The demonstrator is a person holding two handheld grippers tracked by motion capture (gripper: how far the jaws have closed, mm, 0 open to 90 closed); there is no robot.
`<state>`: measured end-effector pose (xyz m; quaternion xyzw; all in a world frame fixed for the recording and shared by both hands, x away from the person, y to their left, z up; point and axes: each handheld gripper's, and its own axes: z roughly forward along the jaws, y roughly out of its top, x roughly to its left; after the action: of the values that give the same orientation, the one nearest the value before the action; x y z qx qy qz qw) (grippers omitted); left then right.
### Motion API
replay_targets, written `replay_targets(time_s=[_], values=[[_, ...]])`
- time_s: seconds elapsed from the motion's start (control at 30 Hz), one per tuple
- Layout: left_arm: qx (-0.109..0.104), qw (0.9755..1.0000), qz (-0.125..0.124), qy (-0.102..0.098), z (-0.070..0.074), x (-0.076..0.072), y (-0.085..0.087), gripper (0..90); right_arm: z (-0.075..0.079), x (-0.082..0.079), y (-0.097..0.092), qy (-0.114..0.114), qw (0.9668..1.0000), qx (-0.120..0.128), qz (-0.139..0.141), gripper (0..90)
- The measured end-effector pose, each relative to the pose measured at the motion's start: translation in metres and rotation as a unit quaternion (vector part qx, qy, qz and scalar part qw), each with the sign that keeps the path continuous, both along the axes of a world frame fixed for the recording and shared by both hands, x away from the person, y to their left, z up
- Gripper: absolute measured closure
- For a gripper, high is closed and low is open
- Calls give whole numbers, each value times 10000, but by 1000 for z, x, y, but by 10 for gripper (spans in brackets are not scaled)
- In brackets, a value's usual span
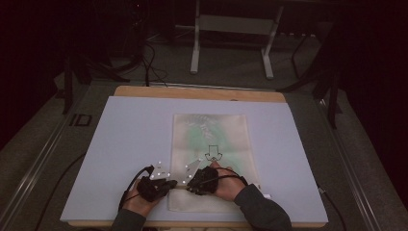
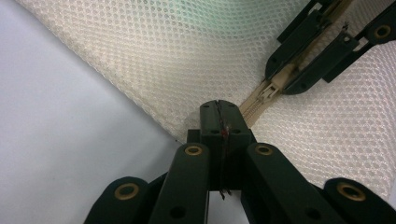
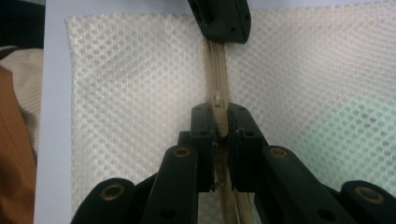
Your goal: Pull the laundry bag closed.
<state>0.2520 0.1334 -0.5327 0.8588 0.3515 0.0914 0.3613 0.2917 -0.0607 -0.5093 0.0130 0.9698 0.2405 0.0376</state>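
A cream mesh laundry bag lies flat on a pale grey surface, its long side running away from the person and its near edge close to the surface's front rim. Something pale green shows faintly through the mesh. A beige zipper runs along the bag's near end. The left gripper sits at the bag's near left corner; in the left gripper view its jaws are pressed together on the corner of the bag, at the end of the zipper. The right gripper, just to the right of the left one along the zipper, is clamped on the zipper pull, which stands between its closed jaws in the right gripper view.
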Motion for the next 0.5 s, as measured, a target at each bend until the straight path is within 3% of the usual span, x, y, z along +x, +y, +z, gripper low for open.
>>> replay_targets(time_s=[0.5], values=[[13,10000,-3,-14,0,0,0,893,4,-1,-7,-49,9993,-355,94,824]])
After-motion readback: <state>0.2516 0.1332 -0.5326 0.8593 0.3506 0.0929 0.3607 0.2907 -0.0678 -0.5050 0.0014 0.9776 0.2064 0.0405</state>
